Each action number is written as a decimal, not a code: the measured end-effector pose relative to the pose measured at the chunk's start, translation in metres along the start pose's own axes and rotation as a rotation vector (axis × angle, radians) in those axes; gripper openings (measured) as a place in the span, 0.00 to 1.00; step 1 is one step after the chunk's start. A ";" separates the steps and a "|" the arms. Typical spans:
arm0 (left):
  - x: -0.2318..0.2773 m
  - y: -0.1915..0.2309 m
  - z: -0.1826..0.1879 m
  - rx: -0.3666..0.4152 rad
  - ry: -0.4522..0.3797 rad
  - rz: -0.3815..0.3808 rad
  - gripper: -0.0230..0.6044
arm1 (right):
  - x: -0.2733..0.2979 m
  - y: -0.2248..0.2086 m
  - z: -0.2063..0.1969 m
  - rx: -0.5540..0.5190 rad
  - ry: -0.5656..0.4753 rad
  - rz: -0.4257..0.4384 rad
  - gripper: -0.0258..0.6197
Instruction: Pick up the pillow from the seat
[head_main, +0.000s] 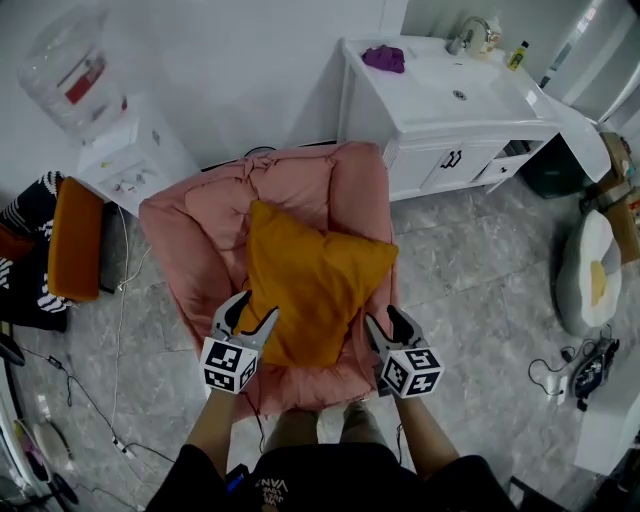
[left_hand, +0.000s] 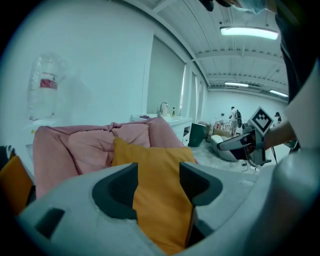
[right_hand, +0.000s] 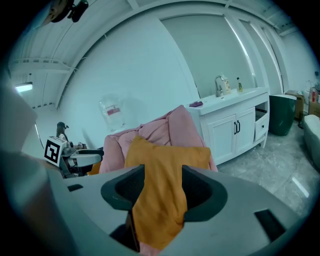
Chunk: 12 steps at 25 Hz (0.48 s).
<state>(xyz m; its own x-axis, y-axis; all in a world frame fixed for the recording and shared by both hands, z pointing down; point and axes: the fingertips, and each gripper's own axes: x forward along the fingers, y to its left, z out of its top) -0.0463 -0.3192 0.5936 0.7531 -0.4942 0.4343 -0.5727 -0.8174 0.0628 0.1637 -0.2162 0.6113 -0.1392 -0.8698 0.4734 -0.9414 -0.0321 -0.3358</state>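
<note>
Bare forearms (head_main: 215, 425) reached out of a dark shirt (head_main: 320, 478) whose white lettering was too small to read. Each gripper carried a cube of black-and-white square markers. In the head view, the left gripper (head_main: 254, 311) and the right gripper (head_main: 386, 321) bit the near edge of the pillow (head_main: 312, 280), one at each side. It was a soft, square, mustard-orange cushion in the hollow of the seat (head_main: 300, 175), a plump pink chair of puckered, quilted cloth. Behind stood a white bench (head_main: 405, 100) with a set-in sink and cupboard doors. On it lay a crumpled purple cloth (head_main: 384, 58) and a small yellow-green bottle (head_main: 516, 54). At far left a clear water bottle (head_main: 62, 62) with a red label, its print unreadable, sat atop a white dispenser (head_main: 125, 160). Grey stone-patterned tiles (head_main: 470, 270) covered the floor.

In the left gripper view, the dark ribbed jaws pinched a fold of the orange fabric, which filled the gap between them. The pink backrest rose beyond it.

In the right gripper view, the jaws likewise clamped a hanging fold of the pillow, with pink cloth showing beneath.
</note>
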 end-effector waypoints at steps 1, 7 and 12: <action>0.005 0.004 -0.005 0.000 0.010 -0.003 0.44 | 0.005 -0.002 -0.003 0.007 -0.003 -0.008 0.38; 0.032 0.029 -0.030 -0.026 0.054 -0.016 0.44 | 0.033 -0.014 -0.033 0.038 0.035 -0.034 0.41; 0.057 0.048 -0.049 -0.078 0.110 -0.058 0.50 | 0.058 -0.030 -0.052 0.072 0.073 -0.050 0.45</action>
<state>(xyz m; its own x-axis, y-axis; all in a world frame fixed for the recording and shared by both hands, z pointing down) -0.0471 -0.3716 0.6657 0.7479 -0.4082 0.5235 -0.5562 -0.8158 0.1585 0.1678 -0.2401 0.6916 -0.1173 -0.8280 0.5483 -0.9237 -0.1117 -0.3665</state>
